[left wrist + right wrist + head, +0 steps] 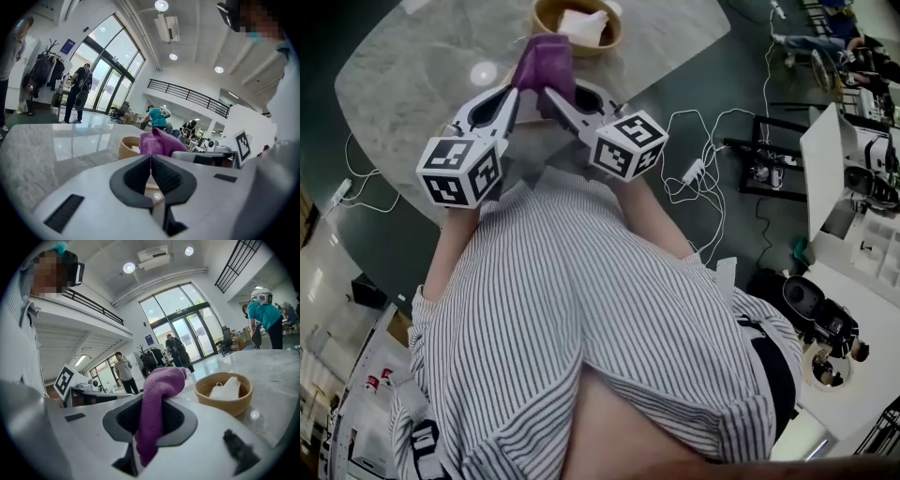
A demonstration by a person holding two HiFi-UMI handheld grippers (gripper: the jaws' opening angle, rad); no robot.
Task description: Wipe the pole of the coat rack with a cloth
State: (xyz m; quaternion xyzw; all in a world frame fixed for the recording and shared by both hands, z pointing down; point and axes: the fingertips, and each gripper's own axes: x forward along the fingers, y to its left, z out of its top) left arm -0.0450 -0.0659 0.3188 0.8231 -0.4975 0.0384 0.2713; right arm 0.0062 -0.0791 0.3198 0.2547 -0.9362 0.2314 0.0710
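Both hand-held grippers are up over the marble counter (412, 66) with the purple cloth (544, 58) bunched between their tips. The right hand-held gripper (152, 404) is pinching the cloth hard, with a fold draped through its jaws. The left hand-held gripper (150, 157) has its jaws pressed together with just a sliver of cloth in the seam. A bowl (546, 17) sits just past them, and the coat rack (47, 58) is way off by the glass doors.

Marble table (412, 84), tan bowl (612, 37) on it (white folded item (584, 26) inside), dark floor (741, 56) beyond
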